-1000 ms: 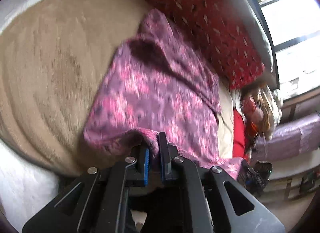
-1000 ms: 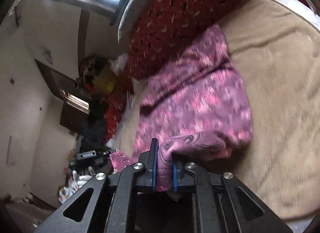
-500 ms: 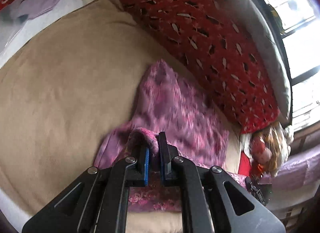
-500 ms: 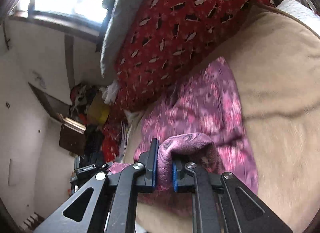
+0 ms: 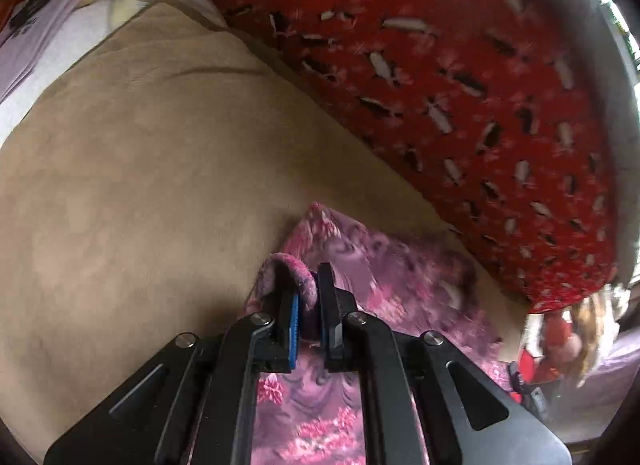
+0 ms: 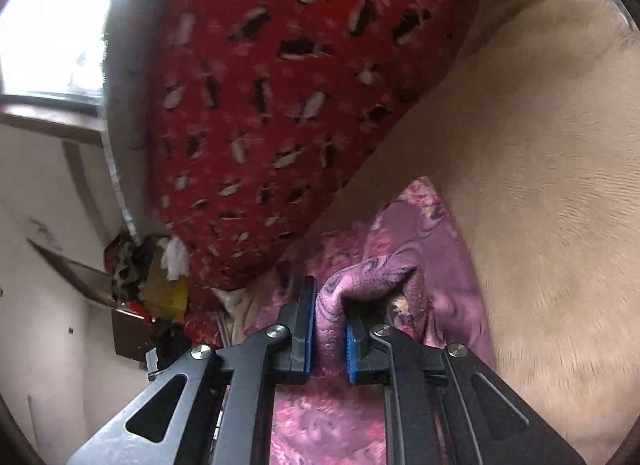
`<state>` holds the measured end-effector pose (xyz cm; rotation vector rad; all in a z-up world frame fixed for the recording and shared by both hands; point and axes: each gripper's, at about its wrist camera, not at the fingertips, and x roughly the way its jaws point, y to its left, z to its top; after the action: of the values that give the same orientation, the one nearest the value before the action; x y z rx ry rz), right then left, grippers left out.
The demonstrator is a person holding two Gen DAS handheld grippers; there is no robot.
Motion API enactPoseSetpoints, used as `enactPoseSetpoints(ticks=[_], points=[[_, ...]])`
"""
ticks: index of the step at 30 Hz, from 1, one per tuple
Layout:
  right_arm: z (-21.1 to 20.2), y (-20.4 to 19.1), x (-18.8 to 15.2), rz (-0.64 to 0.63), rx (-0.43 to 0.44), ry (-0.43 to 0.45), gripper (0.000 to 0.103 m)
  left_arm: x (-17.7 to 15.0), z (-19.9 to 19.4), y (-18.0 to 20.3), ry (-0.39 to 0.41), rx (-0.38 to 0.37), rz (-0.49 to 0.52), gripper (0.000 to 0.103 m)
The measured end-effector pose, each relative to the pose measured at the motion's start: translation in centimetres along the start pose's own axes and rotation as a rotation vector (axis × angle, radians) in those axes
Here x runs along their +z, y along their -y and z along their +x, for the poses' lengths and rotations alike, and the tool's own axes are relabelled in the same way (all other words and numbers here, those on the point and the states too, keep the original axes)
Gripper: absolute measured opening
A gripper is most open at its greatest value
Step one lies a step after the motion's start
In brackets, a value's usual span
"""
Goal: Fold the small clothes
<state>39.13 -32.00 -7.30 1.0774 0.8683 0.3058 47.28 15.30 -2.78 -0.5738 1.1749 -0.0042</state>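
Observation:
A pink and purple patterned garment (image 5: 400, 285) lies on a beige blanket (image 5: 140, 185). My left gripper (image 5: 308, 305) is shut on a rolled edge of the garment, with cloth bunched between its blue pads. My right gripper (image 6: 328, 313) is shut on another edge of the same garment (image 6: 416, 233), cloth folded over between its pads. Both held edges are low over the far part of the garment, near its far corner. The cloth under the grippers is partly hidden.
A big red patterned pillow (image 5: 460, 85) lies along the back of the blanket, close to the garment; it also shows in the right wrist view (image 6: 280, 105). White sheet and papers (image 5: 48, 25) are at far left. Room clutter (image 6: 148, 277) and a window lie beyond.
Both grippers have carried their held edges forward over the garment toward the red pillow. Less of the garment shows ahead of the fingers now. Both stay shut.

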Motion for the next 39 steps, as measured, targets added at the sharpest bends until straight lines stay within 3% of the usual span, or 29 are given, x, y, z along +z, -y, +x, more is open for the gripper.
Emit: enactPoseSetpoints(ticks=[3, 4, 7, 10, 13, 15, 16, 19, 24, 25, 26, 27, 30, 33, 36, 37, 39], points=[[1.7, 1.5, 1.5, 0.098, 0.011, -0.068, 0.018, 1.6, 1.6, 0.2, -0.029, 0.016, -0.005, 0.006], [1.8, 1.7, 2.1, 0.124, 0.024, -0.068, 0.019, 2.2, 2.0, -0.2, -0.057, -0.028, -0.044, 0.006], [0.9, 2.7, 3.6, 0.245, 0.076, -0.001, 0.032, 2.8, 1.2, -2.1, -0.074, -0.162, -0.172, 0.006], [-1.6, 3.0, 4.3, 0.283, 0.106, 0.114, 0.046, 2.7, 0.1, -3.5, -0.084, -0.232, -0.185, 0.008], [-2.7, 1.5, 3.9, 0.138, -0.001, 0.095, 0.049, 2.6, -1.2, -4.8, -0.052, -0.241, -0.185, 0.011], [-2.7, 0.4, 3.2, 0.019, -0.126, 0.076, 0.049, 2.7, -2.4, -5.6, -0.001, -0.250, -0.185, 0.030], [-2.6, 0.1, 3.1, -0.019, -0.174, 0.073, 0.050, 2.6, -2.6, -6.0, -0.004, -0.259, -0.178, 0.045], [-1.4, -0.5, 2.4, -0.086, -0.234, 0.036, 0.050, 1.4, -2.0, -5.0, -0.051, -0.217, -0.066, 0.050], [2.4, -2.2, 1.2, -0.259, -0.390, 0.015, 0.048, -0.9, 0.6, -2.9, -0.119, -0.119, 0.063, 0.049], [2.7, -2.6, 1.1, -0.283, -0.397, 0.027, 0.027, -1.1, 0.7, -2.2, -0.103, -0.092, 0.085, 0.041], [2.8, -3.0, 0.9, -0.302, -0.384, 0.041, 0.009, -1.3, 0.7, -1.2, -0.070, -0.063, 0.129, 0.021], [2.8, -3.4, 1.0, -0.311, -0.345, 0.047, 0.004, -1.3, 0.8, -0.5, -0.055, -0.043, 0.156, 0.016], [0.6, -4.7, 1.7, -0.329, -0.260, 0.162, 0.004, -0.9, 1.6, 0.3, -0.023, 0.027, 0.168, 0.014], [-0.8, -2.2, 3.6, -0.228, -0.281, 0.228, 0.004, -0.5, 4.2, -0.2, -0.027, 0.167, 0.166, 0.010], [0.8, 2.9, 4.4, -0.087, -0.463, 0.092, 0.001, -0.4, 4.0, -0.6, -0.022, 0.152, 0.129, 0.010], [0.6, 3.7, 4.2, -0.065, -0.459, 0.073, 0.002, -0.6, 3.0, -0.8, -0.019, 0.130, 0.118, 0.010], [-1.8, 4.0, 3.4, -0.040, -0.368, 0.137, 0.008, -1.5, 1.2, -1.0, -0.018, 0.071, 0.123, 0.010]])
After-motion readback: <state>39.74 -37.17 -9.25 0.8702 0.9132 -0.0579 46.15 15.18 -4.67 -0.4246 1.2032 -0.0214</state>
